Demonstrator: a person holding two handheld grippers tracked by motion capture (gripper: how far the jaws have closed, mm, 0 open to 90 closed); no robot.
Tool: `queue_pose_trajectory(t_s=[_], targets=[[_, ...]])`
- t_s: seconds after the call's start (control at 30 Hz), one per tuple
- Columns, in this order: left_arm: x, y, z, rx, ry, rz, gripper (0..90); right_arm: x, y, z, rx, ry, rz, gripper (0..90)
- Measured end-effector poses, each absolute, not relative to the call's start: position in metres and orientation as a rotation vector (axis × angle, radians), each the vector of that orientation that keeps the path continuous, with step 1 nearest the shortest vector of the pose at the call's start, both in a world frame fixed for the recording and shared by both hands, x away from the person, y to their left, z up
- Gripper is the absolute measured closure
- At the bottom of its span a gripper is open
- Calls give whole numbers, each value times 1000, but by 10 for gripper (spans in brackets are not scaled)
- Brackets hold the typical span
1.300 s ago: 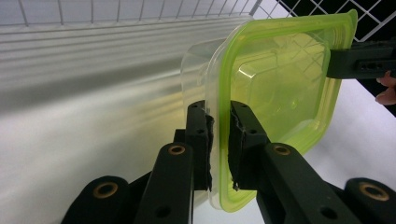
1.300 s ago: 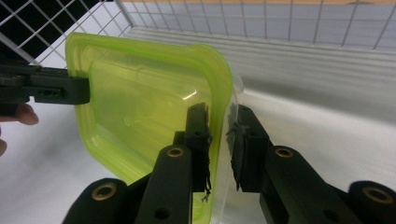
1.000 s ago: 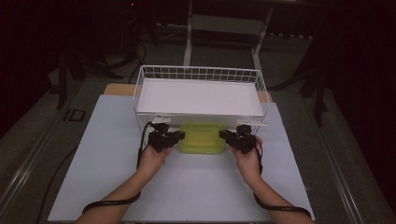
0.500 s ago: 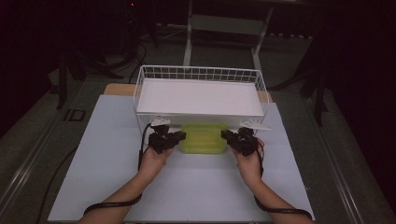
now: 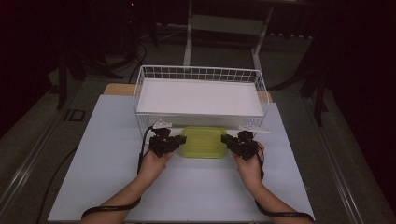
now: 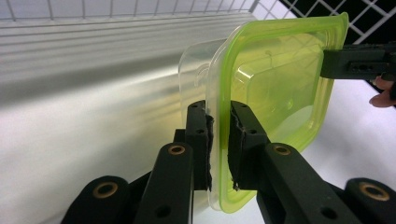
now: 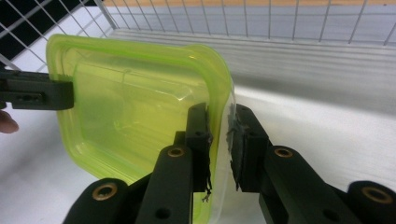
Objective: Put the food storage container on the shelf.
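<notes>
Container unmoved, long axis crosswise

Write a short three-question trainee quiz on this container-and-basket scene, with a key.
1. True or false: the left gripper and the right gripper each grip an opposite edge of the green-lidded container.
2. What does the white wire basket hold? A) a white flat box B) a stack of plates C) nothing
3. Where is the container relative to the basket in the high view?

Key
1. True: each pair of jaws pinches the lid rim at one end.
2. A, the white flat box.
3. Just in front of the basket, on the person's side, over the white table.
</notes>
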State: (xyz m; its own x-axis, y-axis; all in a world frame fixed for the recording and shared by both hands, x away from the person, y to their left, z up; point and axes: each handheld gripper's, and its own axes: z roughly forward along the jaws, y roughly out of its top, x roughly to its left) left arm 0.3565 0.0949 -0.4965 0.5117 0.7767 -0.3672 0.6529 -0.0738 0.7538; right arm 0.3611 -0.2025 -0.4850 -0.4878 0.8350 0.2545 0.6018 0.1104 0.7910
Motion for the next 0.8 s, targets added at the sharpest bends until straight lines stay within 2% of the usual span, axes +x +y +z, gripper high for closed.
queue_pose_trajectory(t_s=[0.3, 0.5, 0.6, 0.67, 0.8], targets=[[364, 98, -504, 1746, 1136, 204, 761, 368, -200, -488, 1375, 2085, 1326, 739], [365, 91, -509, 1759, 1128, 299, 657, 371, -192, -494, 1341, 2067, 1276, 640], [368, 91, -510, 1757, 1130, 315, 639, 373, -192, -497, 1342, 2049, 1273, 625], [369, 89, -511, 1772, 1132, 340, 584, 375, -191, -499, 1338, 2047, 1248, 613], [370, 90, -513, 1747, 1142, 322, 581, 376, -190, -501, 1333, 2027, 1235, 590]])
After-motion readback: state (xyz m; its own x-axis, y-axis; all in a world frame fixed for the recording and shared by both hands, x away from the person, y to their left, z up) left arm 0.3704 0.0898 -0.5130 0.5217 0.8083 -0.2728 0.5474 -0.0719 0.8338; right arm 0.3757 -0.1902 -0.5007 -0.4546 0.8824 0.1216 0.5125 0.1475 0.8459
